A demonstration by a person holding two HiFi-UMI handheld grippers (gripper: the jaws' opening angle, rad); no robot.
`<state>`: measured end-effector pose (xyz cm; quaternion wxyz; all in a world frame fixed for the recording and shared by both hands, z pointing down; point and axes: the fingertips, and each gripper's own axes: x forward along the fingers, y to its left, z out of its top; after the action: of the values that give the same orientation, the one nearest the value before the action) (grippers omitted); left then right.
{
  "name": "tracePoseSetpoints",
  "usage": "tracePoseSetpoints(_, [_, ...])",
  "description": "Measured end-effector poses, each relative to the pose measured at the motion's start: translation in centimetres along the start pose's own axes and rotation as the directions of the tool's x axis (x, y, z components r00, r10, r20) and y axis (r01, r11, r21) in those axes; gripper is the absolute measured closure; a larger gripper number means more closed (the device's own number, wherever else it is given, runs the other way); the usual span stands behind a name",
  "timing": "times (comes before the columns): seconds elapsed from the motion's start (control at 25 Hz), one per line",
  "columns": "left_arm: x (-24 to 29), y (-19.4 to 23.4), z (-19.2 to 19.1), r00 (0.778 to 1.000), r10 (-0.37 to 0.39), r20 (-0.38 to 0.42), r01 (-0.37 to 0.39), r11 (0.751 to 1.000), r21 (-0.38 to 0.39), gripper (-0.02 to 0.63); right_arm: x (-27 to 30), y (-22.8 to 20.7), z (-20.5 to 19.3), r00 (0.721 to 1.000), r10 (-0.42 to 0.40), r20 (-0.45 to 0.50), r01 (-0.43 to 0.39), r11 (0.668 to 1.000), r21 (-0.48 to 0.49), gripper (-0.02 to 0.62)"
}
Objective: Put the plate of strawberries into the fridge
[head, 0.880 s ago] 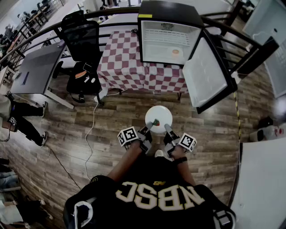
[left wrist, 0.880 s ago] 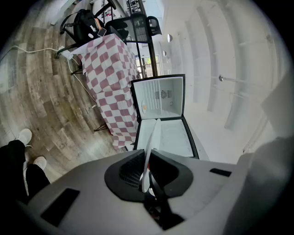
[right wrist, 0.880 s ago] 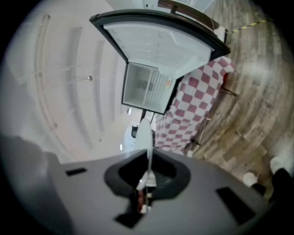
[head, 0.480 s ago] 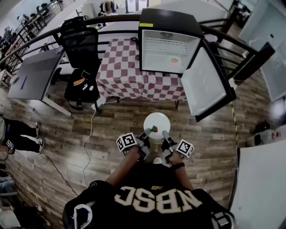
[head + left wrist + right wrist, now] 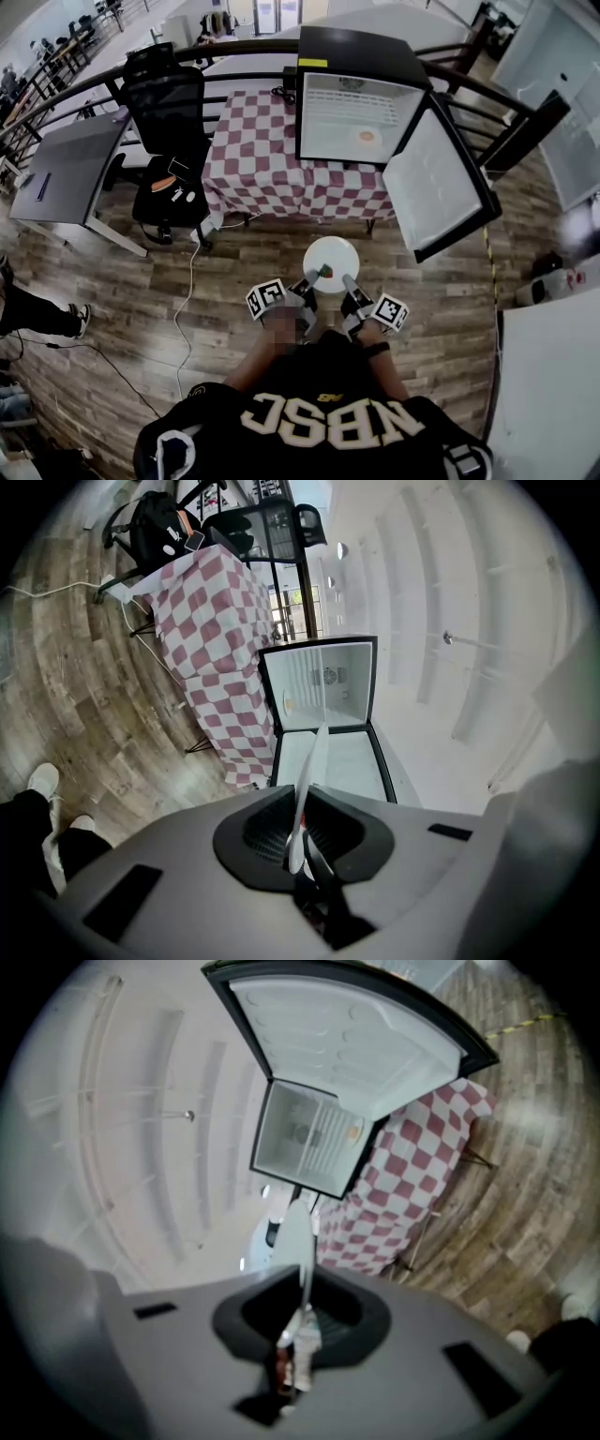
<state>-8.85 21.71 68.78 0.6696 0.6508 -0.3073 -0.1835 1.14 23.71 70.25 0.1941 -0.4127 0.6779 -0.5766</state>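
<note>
Plate [image 5: 334,253] gripped at its near rim by jaws of left gripper [image 5: 307,280] and right gripper [image 5: 348,280]; best carried level toward open fridge [image 5: 354,114] at 12 o'clock.

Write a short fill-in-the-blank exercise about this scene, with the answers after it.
1. The left gripper and the right gripper both hold the round white plate, which carries a red ___.
2. The door of the small black fridge is ___.
3. In the head view, the black office chair stands ___ of the red-and-white checkered table.
Missing words: strawberry; open; left.
</note>
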Motion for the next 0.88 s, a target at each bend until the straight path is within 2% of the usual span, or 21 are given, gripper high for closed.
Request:
tracePoseSetpoints(0.28, [1.3, -1.1, 0.1, 0.998, -0.028, -0.048, 0.027, 1.000, -0.016, 0.564, 0.0, 0.3, 1.5, 1.000, -0.024, 0.020, 0.023, 1.000, 0.005, 0.560])
tracePoseSetpoints(0.48, [4.7, -1.5, 2.8, 0.998, -0.045, -0.050, 0.045, 0.999, -0.007, 0.563, 2.4, -0.3, 4.7, 0.999, -0.039, 0.025, 0.039, 0.999, -0.001, 0.560])
tracePoseSetpoints(0.68, [10.4, -2.8, 5.7, 0.998, -0.041, -0.044, 0.042, 0.999, 0.014, 0.563, 6.5, -0.1, 10.6, 1.000, 0.010, 0.027, -0.013, 0.993, 0.119, 0.560])
tracePoseSetpoints(0.88, [16.5, -6.1, 10.3, 0.997, -0.078, 0.001, 0.077, 0.996, 0.054, 0.563, 10.9, 1.4, 17.9, 0.998, 0.054, 0.020, -0.056, 0.997, 0.061, 0.560])
